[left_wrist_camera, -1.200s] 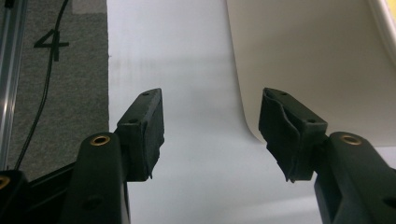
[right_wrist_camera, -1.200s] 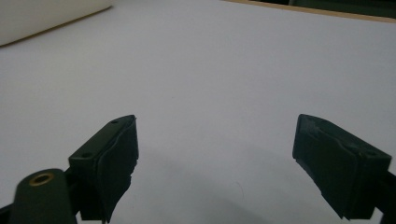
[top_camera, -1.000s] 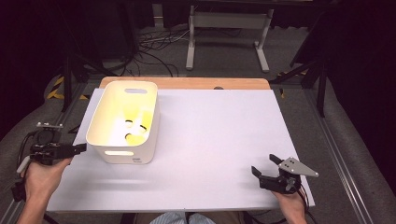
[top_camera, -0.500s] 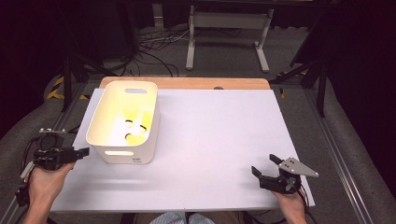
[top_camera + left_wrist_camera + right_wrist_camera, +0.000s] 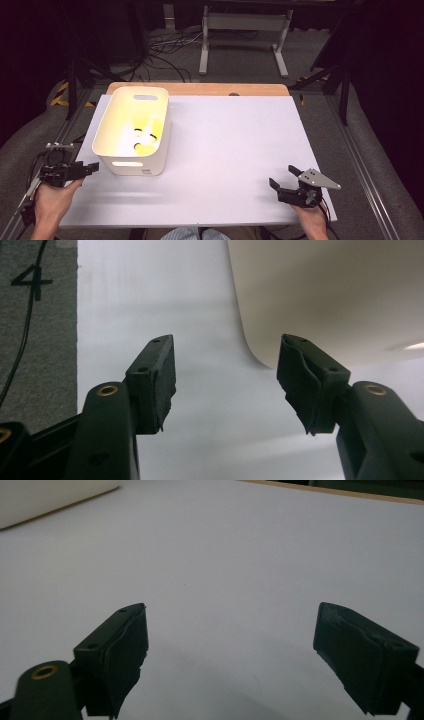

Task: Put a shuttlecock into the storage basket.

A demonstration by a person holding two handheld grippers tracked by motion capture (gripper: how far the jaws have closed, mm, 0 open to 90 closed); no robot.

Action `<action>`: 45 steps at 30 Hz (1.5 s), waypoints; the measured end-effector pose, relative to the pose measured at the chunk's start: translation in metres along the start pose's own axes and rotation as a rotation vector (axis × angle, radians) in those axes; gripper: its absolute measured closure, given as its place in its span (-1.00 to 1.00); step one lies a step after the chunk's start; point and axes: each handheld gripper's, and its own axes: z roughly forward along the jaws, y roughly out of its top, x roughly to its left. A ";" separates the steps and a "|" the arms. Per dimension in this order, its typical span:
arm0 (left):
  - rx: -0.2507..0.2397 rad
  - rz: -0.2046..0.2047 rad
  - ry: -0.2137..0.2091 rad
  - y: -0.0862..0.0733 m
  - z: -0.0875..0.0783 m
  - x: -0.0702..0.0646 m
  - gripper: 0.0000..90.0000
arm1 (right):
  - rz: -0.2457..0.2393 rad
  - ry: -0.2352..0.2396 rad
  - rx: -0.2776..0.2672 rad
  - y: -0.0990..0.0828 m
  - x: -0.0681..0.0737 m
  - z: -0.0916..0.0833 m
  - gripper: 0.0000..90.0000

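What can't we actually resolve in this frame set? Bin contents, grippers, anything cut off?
- Yellow items inside the white bin: high view, too small and washed out by glare to identify or count.
- Bin in the left gripper view: cut off by the top and right edges; just a lower corner of its wall.
- Left gripper: high view, small and dark; jaw gap unreadable there.
- Bin in the right gripper view: cropped at the top-left corner.

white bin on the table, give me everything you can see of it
The white bin looks like smooth plastic: rectangular, rounded corners, open top, a slot handle cut in each end wall. It stands upright on the white table top, left of centre. Yellow pieces lie on its floor; their kind is unclear. The left gripper, open, sits just off its near left corner, not touching.
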 end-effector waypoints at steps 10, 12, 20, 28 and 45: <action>-0.005 0.011 -0.012 -0.006 0.003 -0.004 -0.09 | 0.000 0.000 0.000 0.000 0.000 0.000 -0.67; -0.006 0.010 -0.016 -0.007 0.004 -0.004 -0.10 | 0.001 0.000 0.000 0.000 0.000 0.000 -0.67; -0.014 0.014 -0.024 -0.009 0.006 -0.010 -0.10 | 0.001 0.002 0.002 0.000 0.000 0.000 -0.67; -0.019 0.044 -0.036 -0.011 0.006 -0.019 -0.12 | 0.001 0.003 0.001 0.000 0.000 0.000 -0.67; -0.031 0.078 -0.061 -0.019 0.009 -0.032 -0.13 | -0.001 0.007 0.001 0.000 0.001 0.001 -0.67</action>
